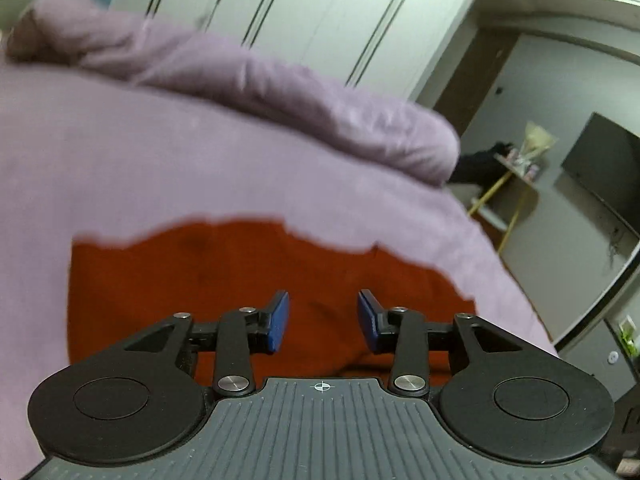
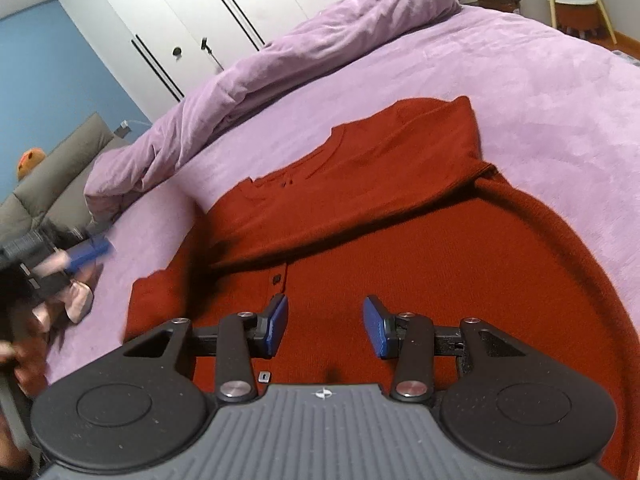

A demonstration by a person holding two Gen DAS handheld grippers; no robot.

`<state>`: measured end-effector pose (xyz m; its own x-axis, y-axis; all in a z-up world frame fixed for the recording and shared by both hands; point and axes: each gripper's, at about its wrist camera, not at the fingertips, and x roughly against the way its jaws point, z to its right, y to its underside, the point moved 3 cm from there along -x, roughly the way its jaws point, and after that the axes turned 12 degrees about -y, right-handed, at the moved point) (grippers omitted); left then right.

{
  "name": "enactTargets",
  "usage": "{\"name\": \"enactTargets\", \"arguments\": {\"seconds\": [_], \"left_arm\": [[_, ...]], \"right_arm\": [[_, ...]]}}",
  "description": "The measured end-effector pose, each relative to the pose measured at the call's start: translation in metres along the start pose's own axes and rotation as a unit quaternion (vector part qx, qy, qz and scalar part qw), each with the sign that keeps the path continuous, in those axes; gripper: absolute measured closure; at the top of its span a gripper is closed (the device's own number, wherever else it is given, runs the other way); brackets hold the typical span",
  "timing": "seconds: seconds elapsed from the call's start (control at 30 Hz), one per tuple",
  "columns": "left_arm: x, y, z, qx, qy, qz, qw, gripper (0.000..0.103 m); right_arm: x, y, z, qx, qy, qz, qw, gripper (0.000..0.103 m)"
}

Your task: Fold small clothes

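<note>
A rust-red buttoned sweater (image 2: 420,280) lies flat on the lavender bed (image 2: 552,92), neckline away from me. One sleeve (image 2: 340,228) is folded across its chest, above the button strip (image 2: 277,279). My right gripper (image 2: 325,320) hovers over the lower front, open, with nothing between the blue pads. In the left wrist view, my left gripper (image 1: 323,314) is open over the sweater's edge (image 1: 200,280), its pads gripping nothing. A blurred blue pad (image 2: 90,254) of that gripper, held in a person's hand, shows at the sweater's left side.
A rolled lavender duvet (image 2: 280,68) runs along the far side of the bed, with white wardrobe doors (image 2: 208,4) behind it. A grey cushion (image 2: 60,168) and an orange toy (image 2: 30,162) sit far left. A yellow-legged stand (image 1: 504,192) and a dark screen (image 1: 600,168) stand past the bed's end.
</note>
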<state>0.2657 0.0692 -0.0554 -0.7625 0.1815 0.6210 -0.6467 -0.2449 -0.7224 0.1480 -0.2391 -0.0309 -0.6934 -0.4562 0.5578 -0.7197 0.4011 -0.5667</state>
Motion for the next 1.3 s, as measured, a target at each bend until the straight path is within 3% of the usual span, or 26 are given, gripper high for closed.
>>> {"name": "enactTargets", "arguments": {"seconds": [0.17,0.23,0.4,0.5,0.6,0.67,0.7,0.73,0.83,0.9,1.0,1.07,1.13,1.3], "left_arm": [[0.001,0.026,-0.048,0.025,-0.097,-0.032,0.9944,0.061],[0.009,0.036,-0.068,0.04,-0.12,-0.048,0.9908,0.06],[0.024,0.051,-0.091,0.06,-0.143,-0.068,0.9856,0.06],[0.023,0.052,-0.096,0.052,-0.146,-0.067,0.9856,0.057],[0.017,0.057,-0.096,0.041,-0.148,-0.071,0.9857,0.057],[0.014,0.06,-0.093,0.029,-0.148,-0.075,0.9856,0.057],[0.013,0.06,-0.091,0.022,-0.15,-0.076,0.9856,0.057],[0.012,0.061,-0.089,0.017,-0.153,-0.076,0.9852,0.057],[0.01,0.061,-0.086,-0.006,-0.165,-0.072,0.9837,0.057],[0.007,0.056,-0.083,-0.018,-0.173,-0.064,0.9826,0.057],[-0.001,0.048,-0.075,-0.03,-0.171,-0.063,0.9828,0.057],[-0.01,0.045,-0.068,-0.042,-0.176,-0.062,0.9816,0.057],[-0.019,0.045,-0.062,-0.049,-0.184,-0.066,0.9795,0.057],[-0.031,0.046,-0.052,-0.052,-0.188,-0.077,0.9778,0.056]], "right_arm": [[-0.024,-0.011,0.003,-0.008,-0.019,-0.016,1.0,0.061],[-0.042,-0.019,0.002,-0.016,-0.042,-0.017,0.999,0.06],[-0.092,-0.05,0.001,-0.026,-0.048,-0.015,0.998,0.058],[-0.124,-0.061,0.005,-0.026,-0.04,-0.048,0.998,0.052],[-0.148,-0.059,0.009,-0.045,-0.057,-0.086,0.994,0.052],[-0.155,-0.057,0.005,-0.035,-0.056,-0.088,0.994,0.054],[-0.157,-0.057,0.0,-0.023,-0.053,-0.089,0.994,0.063],[-0.158,-0.057,-0.005,-0.01,-0.051,-0.092,0.994,0.084],[-0.148,-0.066,-0.028,0.049,-0.068,-0.072,0.994,0.093],[-0.121,-0.085,-0.043,0.091,-0.085,0.0,0.992,0.095],[-0.091,-0.106,-0.04,0.131,-0.016,0.081,0.988,0.098],[-0.085,-0.111,-0.022,0.146,0.063,0.097,0.982,0.098],[-0.089,-0.109,0.002,0.147,0.108,0.071,0.981,0.098],[-0.096,-0.096,0.044,0.09,0.099,-0.001,0.991,0.094]]}}
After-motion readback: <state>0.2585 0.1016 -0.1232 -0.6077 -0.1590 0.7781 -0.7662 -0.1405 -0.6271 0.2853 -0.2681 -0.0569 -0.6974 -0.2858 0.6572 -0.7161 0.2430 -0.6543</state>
